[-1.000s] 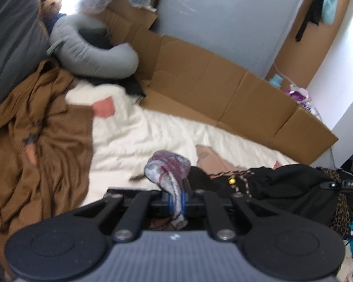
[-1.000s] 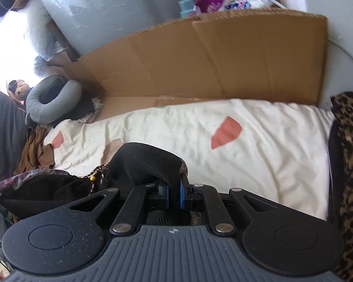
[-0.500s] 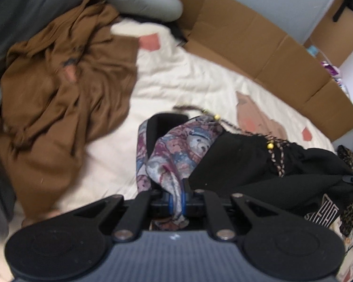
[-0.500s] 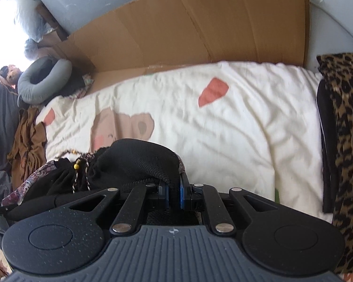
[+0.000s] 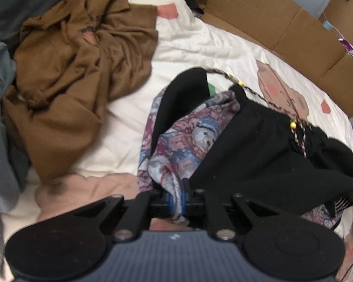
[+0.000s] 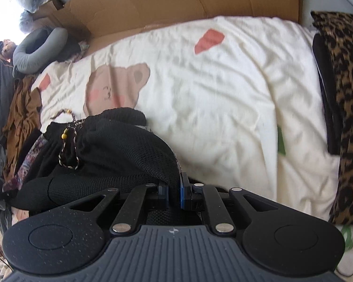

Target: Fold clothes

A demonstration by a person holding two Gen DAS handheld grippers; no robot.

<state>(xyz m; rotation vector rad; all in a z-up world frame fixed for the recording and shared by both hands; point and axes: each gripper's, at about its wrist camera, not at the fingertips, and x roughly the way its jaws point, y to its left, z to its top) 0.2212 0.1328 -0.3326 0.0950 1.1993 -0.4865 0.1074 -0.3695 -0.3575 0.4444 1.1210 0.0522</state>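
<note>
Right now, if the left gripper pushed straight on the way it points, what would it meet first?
Probably the garment it already grips: the left gripper is shut on the patterned lining of the black garment, which is bunched just ahead. Beyond lies the cream bear-print bedding; depth is unclear.

Two hand-held grippers: the left one (image 5: 176, 203) and the right one (image 6: 174, 193), each clamped on one black garment (image 5: 266, 145) with a patterned lining and one braided cord (image 5: 298, 131) bearing two yellow beads. One brown garment (image 5: 66, 75), one leopard-print piece (image 6: 346, 98), one grey neck pillow (image 6: 35, 49), one cream bear-print bed cover (image 6: 211, 89), one cardboard sheet (image 6: 176, 2).
</note>
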